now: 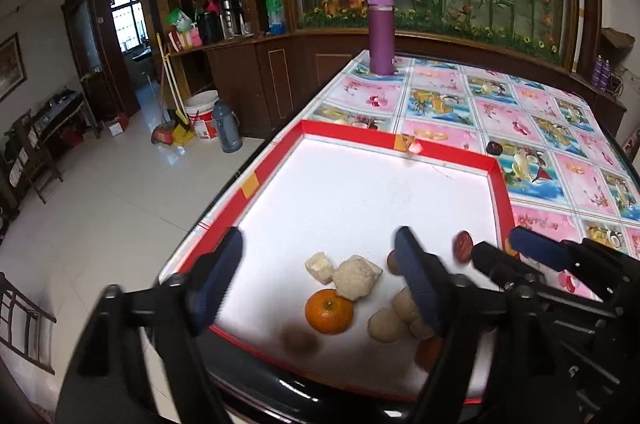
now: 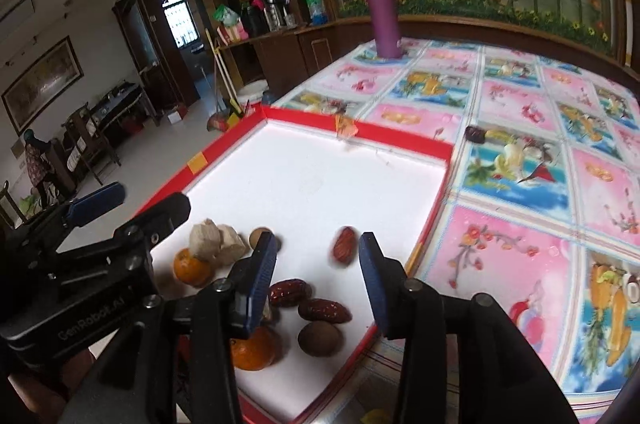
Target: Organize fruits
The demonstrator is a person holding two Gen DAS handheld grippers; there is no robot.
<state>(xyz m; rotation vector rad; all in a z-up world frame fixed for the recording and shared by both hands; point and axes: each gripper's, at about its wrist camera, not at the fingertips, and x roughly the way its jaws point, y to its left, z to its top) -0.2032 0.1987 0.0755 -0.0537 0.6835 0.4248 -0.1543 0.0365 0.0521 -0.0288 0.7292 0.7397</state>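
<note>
Drop-off step: I'm holding both grippers released and empty, left gripper [image 1: 320,264] and right gripper [image 2: 318,276], over the red tray [image 1: 404,139]; red date [image 2: 344,250] is blurred between the right pads. I'm judging the stray dark fruit [image 2: 475,135] on the tablecloth [image 2: 520,244] next.

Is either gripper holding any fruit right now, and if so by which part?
Neither. The left gripper and right gripper both stand open over the red-rimmed tray, pads touching nothing; a blurred date lies loose ahead.

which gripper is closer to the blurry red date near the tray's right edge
Right. The right gripper has the blurred red date just ahead between its open fingers. The left gripper sits further left, over the orange.
</note>
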